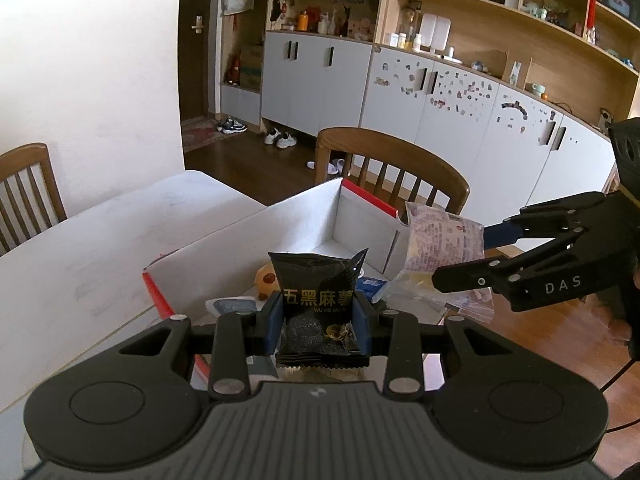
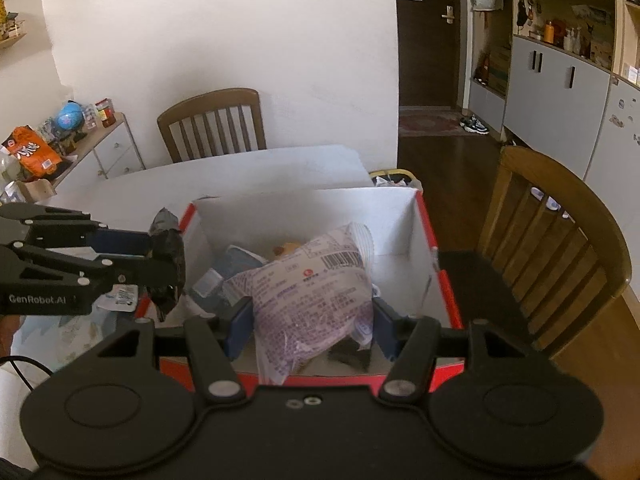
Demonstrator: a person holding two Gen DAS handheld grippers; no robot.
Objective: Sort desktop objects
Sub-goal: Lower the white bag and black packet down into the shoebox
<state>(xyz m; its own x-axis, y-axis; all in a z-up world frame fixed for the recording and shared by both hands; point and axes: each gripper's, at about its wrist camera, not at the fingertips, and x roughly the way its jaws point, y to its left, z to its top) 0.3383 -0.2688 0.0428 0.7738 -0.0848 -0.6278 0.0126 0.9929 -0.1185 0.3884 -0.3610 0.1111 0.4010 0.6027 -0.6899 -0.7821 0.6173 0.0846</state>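
My left gripper (image 1: 319, 312) is shut on a black snack packet (image 1: 318, 300) with gold lettering, held at the near left rim of a white box with red edges (image 1: 328, 208). My right gripper (image 2: 313, 320) is shut on a purple-and-white plastic snack bag (image 2: 316, 288), held over the inside of the box (image 2: 404, 216). In the left wrist view the right gripper (image 1: 460, 258) comes in from the right with the purple bag (image 1: 440, 240). In the right wrist view the left gripper (image 2: 160, 258) holds the black packet (image 2: 170, 256) at the box's left wall. Several packets lie in the box.
The box stands on a white table (image 1: 100, 240). Wooden chairs stand behind the box (image 1: 392, 168), at the table's left (image 1: 28, 196), and to the right in the right wrist view (image 2: 560, 240). A side cabinet with snacks (image 2: 60, 140) stands far left. Small packets (image 2: 120, 296) lie on the table left of the box.
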